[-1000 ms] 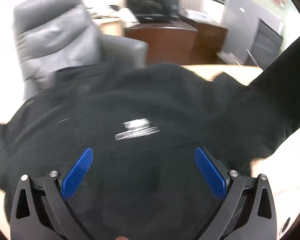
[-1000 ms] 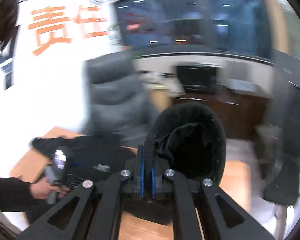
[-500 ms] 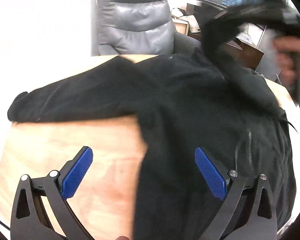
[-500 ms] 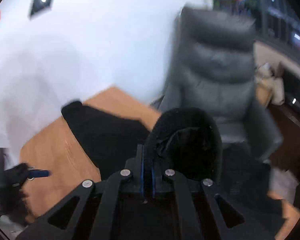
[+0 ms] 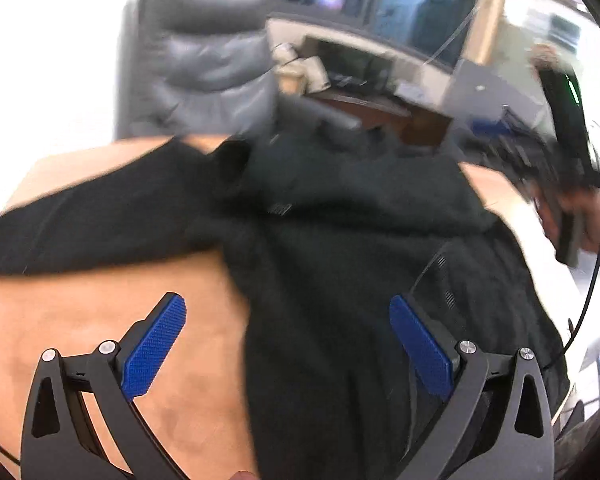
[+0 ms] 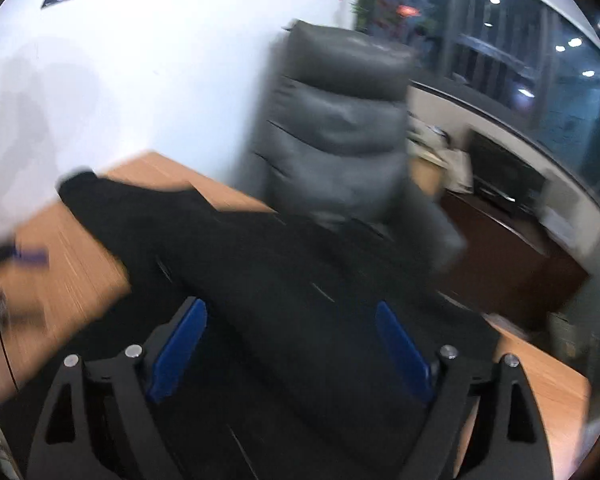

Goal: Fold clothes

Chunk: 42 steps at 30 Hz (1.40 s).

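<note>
A black garment lies spread on the wooden table, one sleeve reaching left. My left gripper is open and empty above the garment's near part, its left pad over bare wood. In the right wrist view the same garment covers the table. My right gripper is open and empty above it. The right gripper also shows in the left wrist view, held in a hand at the right edge.
A grey leather chair stands behind the table, also in the left wrist view. A white wall is at the left. A dark desk with a monitor lies far right. The left gripper blurs at the left edge.
My right gripper opened and let go of the black cloth, which dropped onto the table. Both views have swung a little; the left gripper stayed open.
</note>
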Each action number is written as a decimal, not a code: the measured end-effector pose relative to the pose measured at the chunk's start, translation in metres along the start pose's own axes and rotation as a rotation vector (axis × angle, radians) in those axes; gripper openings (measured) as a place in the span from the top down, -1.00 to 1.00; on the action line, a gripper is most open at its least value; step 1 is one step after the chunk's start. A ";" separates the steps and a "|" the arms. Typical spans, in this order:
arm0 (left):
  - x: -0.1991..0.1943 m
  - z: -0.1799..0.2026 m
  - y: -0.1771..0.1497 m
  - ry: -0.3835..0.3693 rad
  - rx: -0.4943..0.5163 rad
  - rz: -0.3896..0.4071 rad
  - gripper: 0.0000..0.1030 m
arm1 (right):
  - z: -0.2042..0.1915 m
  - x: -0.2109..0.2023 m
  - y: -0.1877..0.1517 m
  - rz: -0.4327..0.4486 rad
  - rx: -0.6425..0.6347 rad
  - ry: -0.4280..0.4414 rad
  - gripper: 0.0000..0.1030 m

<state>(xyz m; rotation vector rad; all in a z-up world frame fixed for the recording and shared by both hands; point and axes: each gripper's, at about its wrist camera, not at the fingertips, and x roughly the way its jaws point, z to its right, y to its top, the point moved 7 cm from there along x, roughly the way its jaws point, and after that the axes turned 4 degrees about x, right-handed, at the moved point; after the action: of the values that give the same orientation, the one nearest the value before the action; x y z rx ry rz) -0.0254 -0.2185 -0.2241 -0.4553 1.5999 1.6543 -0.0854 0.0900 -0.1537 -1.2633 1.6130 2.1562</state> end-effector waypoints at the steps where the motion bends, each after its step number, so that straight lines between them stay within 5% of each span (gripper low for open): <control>1: 0.010 0.006 0.005 -0.024 0.010 0.000 -1.00 | 0.016 -0.009 -0.021 -0.042 -0.008 -0.015 -0.77; 3: 0.028 0.018 0.013 -0.071 0.031 0.000 -1.00 | 0.044 -0.009 -0.065 -0.137 -0.043 -0.068 -0.77; 7: 0.068 0.042 0.027 -0.150 0.083 -0.008 -1.00 | 0.085 0.022 -0.111 -0.177 -0.129 -0.164 -0.66; 10: 0.109 0.048 0.016 -0.110 0.100 -0.095 -1.00 | 0.112 0.042 -0.136 -0.199 -0.150 -0.203 -0.19; 12: 0.131 0.038 0.004 -0.049 0.053 -0.173 -1.00 | 0.125 0.050 -0.141 -0.193 -0.078 -0.192 0.31; 14: 0.132 0.034 0.001 -0.027 0.037 -0.150 -0.99 | 0.138 0.033 -0.138 -0.127 -0.008 -0.226 0.42; 17: 0.131 0.033 0.000 -0.020 0.023 -0.137 -0.99 | 0.165 0.006 -0.145 -0.066 0.099 -0.276 0.42; 22: 0.129 0.033 -0.001 -0.014 0.028 -0.132 -0.99 | 0.196 -0.001 -0.192 -0.200 0.103 -0.285 0.42; 24: 0.129 0.034 -0.001 -0.005 0.038 -0.135 -0.99 | 0.189 -0.013 -0.190 -0.186 0.073 -0.271 0.40; 25: 0.129 0.036 -0.002 0.001 0.047 -0.137 -0.99 | 0.185 -0.019 -0.188 -0.177 0.051 -0.262 0.33; 27: 0.128 0.037 -0.002 0.010 0.060 -0.141 -0.99 | 0.164 -0.027 -0.178 -0.144 -0.039 -0.230 -0.33; 30: 0.126 0.035 -0.001 -0.003 0.038 -0.130 -0.99 | 0.131 -0.007 -0.166 -0.155 -0.170 -0.185 -0.45; 31: 0.126 0.034 0.000 -0.007 0.031 -0.128 -0.99 | 0.122 0.001 -0.163 -0.164 -0.205 -0.173 -0.40; 33: 0.125 0.033 0.000 -0.012 0.022 -0.126 -0.99 | 0.126 0.018 -0.166 -0.220 -0.166 -0.176 0.40; 37: 0.122 0.032 0.001 -0.017 0.015 -0.121 -0.99 | 0.140 0.008 -0.154 -0.202 -0.090 -0.181 0.72; 40: 0.121 0.029 -0.002 -0.036 0.003 -0.113 -0.99 | 0.109 -0.033 -0.146 -0.113 -0.188 -0.177 0.77; 42: 0.120 0.026 -0.002 -0.053 -0.014 -0.112 -0.99 | 0.086 -0.046 -0.161 -0.145 -0.242 -0.139 0.80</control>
<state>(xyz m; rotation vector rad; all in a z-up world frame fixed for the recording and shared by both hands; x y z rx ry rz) -0.0931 -0.1607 -0.3081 -0.4953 1.4978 1.5812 -0.0078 0.2435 -0.2310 -1.2180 1.1982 2.3422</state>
